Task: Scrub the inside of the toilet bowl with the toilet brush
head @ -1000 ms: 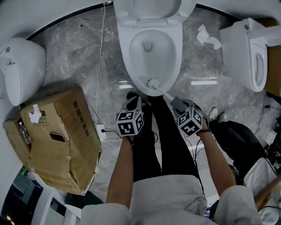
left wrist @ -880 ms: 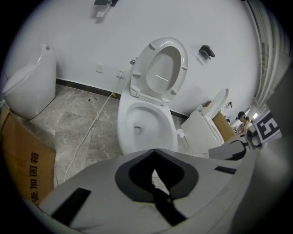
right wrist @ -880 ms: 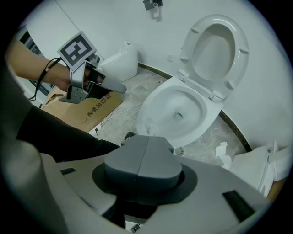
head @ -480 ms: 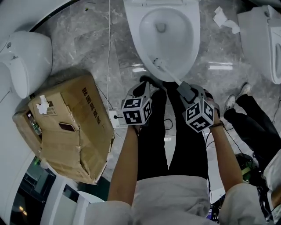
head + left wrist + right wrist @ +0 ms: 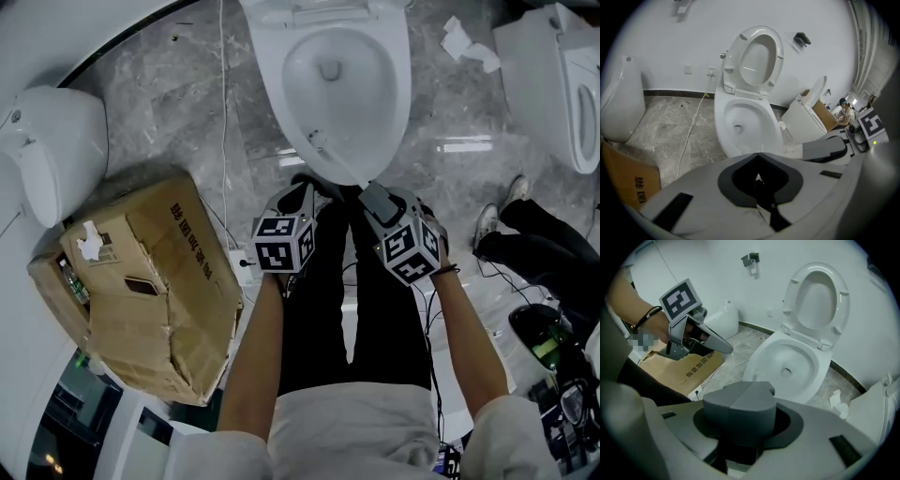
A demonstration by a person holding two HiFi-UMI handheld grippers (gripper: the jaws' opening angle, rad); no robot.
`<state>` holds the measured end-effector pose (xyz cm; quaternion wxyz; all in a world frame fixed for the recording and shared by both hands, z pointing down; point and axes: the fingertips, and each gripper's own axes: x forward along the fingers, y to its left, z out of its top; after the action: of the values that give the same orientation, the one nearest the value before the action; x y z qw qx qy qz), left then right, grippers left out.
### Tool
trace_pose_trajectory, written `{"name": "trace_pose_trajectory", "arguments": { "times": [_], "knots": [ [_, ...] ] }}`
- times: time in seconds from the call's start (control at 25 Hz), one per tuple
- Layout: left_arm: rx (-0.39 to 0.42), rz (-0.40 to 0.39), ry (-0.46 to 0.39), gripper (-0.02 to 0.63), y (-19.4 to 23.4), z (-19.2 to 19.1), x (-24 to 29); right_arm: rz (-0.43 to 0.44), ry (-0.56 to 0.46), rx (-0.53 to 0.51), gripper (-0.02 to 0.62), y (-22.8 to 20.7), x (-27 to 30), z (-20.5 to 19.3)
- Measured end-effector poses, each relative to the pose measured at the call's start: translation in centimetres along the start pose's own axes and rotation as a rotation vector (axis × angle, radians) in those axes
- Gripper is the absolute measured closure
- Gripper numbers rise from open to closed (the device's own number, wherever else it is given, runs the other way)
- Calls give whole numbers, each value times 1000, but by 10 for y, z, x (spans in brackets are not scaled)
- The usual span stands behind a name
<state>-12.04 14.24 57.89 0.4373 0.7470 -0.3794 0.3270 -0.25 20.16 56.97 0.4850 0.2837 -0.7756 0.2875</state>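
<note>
**White brush at the near rim, most of the bowl yet to be scrubbed**

White plastic is in play: the long-handled white toilet brush (image 5: 341, 167) is held slanting down from the right gripper (image 5: 375, 197). Its head is placed inside the white ceramic toilet bowl (image 5: 396, 98), low on the near wall, just under the rim. The right gripper's grey pads (image 5: 721, 412) are seen close together. They have just been eased open a little, with the brush handle between them, so a slackened pinch on the handle is judged. The left gripper (image 5: 300, 197) is carried just beside it, above the dark trousers (image 5: 319, 309), its jaws pressed together on nothing.

As for progress, the oval white seat (image 5: 843, 298) is seen raised and the brush is already in the bowl, so the reaching-in is done. Only the near wall is being met by the head. The far wall, both side walls and the drain hole at the bottom are judged to be left. No foam, streak or stain is shown by which cleaned porcelain could be told from uncleaned.

Much is hard to read. The bristles are small and blurred in the head view, so contact with the porcelain cannot be confirmed. In the right gripper view the handle is hidden behind the pads. The top of the toilet is cut off by the head view's upper edge.
</note>
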Motion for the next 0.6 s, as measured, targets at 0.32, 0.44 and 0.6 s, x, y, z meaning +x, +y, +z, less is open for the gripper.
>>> {"name": "trace_pose_trajectory", "arguments": {
  "times": [0.32, 0.44, 0.6],
  "knots": [
    [66, 60, 4, 581, 3, 7, 8, 5, -82, 197, 385, 8, 1, -10],
    [52, 86, -15, 581, 7, 11, 4, 20, -94, 239, 383, 8, 0, -10],
    [56, 99, -22, 580, 6, 12, 2, 34, -96, 223, 384, 0, 0, -10]
  ]
}}
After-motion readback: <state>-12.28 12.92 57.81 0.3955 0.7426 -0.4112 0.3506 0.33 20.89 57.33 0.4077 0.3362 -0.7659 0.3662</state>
